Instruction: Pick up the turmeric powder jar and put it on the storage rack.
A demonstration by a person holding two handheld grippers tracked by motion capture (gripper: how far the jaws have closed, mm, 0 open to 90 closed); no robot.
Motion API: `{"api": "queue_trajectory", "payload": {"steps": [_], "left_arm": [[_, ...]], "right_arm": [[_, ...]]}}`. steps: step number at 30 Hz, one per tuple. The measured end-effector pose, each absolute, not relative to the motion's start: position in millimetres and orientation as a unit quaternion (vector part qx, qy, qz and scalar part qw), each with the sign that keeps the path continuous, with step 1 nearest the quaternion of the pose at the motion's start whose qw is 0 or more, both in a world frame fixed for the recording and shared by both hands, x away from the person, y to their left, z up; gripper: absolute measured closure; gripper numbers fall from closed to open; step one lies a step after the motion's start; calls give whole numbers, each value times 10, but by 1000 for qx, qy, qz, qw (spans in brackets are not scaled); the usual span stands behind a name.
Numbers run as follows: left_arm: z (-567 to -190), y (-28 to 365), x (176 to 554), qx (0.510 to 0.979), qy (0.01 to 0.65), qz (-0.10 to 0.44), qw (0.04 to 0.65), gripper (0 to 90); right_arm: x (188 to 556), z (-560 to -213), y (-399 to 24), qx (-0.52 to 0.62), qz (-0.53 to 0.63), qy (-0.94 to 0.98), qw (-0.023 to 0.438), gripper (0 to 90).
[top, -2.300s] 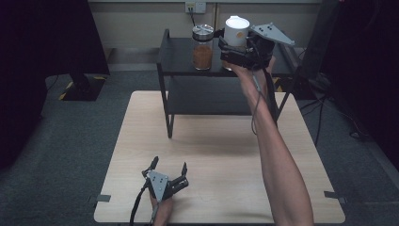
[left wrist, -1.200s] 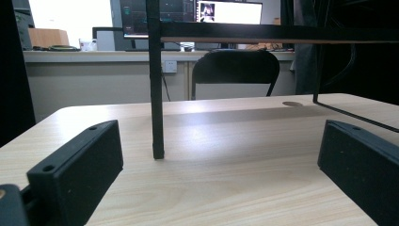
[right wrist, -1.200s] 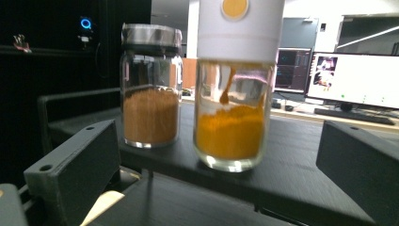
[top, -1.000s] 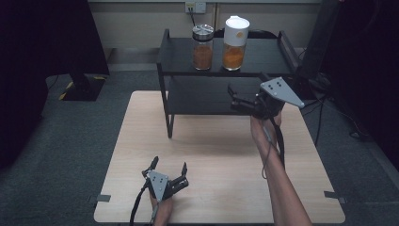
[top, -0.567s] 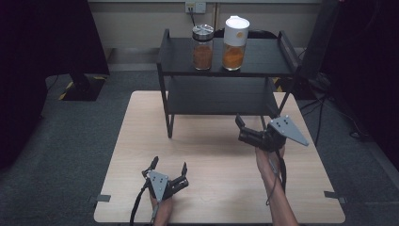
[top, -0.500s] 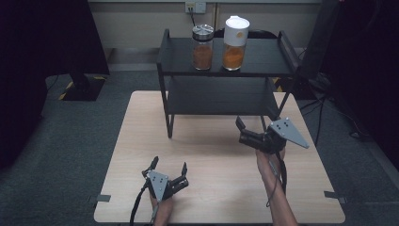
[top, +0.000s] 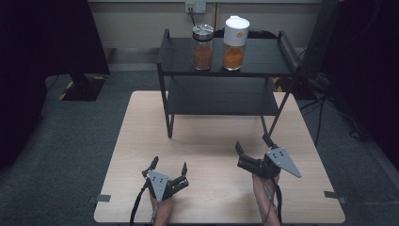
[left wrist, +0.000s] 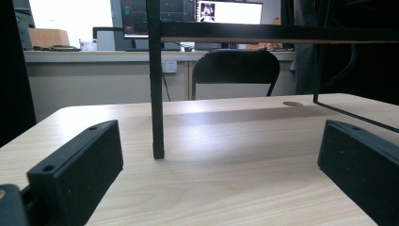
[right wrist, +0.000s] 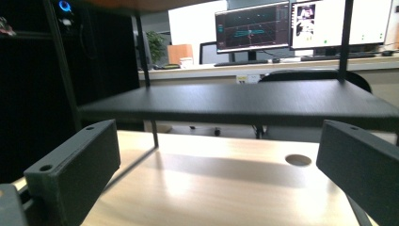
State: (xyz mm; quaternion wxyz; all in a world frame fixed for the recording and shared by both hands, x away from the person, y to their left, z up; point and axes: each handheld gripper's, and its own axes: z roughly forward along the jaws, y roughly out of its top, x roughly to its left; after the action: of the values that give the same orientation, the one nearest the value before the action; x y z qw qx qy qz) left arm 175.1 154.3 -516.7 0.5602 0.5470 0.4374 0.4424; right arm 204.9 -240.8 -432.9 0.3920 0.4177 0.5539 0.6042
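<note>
The white-lidded jar (top: 235, 43) of orange powder stood on the top shelf of the black rack (top: 263, 59), just beside a metal-lidded jar (top: 203, 47) of darker powder. Well apart from them, the right gripper (top: 253, 145) was near the rack's front right leg, its jaws spread and holding nothing. The left gripper (top: 169, 165) rested near the front edge of the wooden table (top: 141, 136), likewise wide apart and empty.
</note>
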Motion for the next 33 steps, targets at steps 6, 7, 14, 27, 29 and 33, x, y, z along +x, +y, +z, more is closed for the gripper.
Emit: {"api": "queue_trajectory", "payload": {"steps": [6,7,14,27,29,33], "left_arm": [[-5168,1545,1751,547,437,442,560,0],[-5168,1545,1751,547,437,442,560,0],[-5167,1543,1751,547,437,443,560,0],[-5167,1520,1745,544,441,446,557,0],[-5167,1519,1745,544,441,447,557,0],[-5167,1519,1745,544,441,447,557,0]], "right_arm": [[1917,-4645,-2409,419,578,567,411,0],[1917,-4645,-2409,419,578,567,411,0],[1779,-4950,-2438,434,568,557,422,0],[1702,-5163,-2418,433,554,543,458,0],[1717,-5167,-2414,433,555,543,457,0],[1705,-5169,-2392,432,552,543,462,0]]}}
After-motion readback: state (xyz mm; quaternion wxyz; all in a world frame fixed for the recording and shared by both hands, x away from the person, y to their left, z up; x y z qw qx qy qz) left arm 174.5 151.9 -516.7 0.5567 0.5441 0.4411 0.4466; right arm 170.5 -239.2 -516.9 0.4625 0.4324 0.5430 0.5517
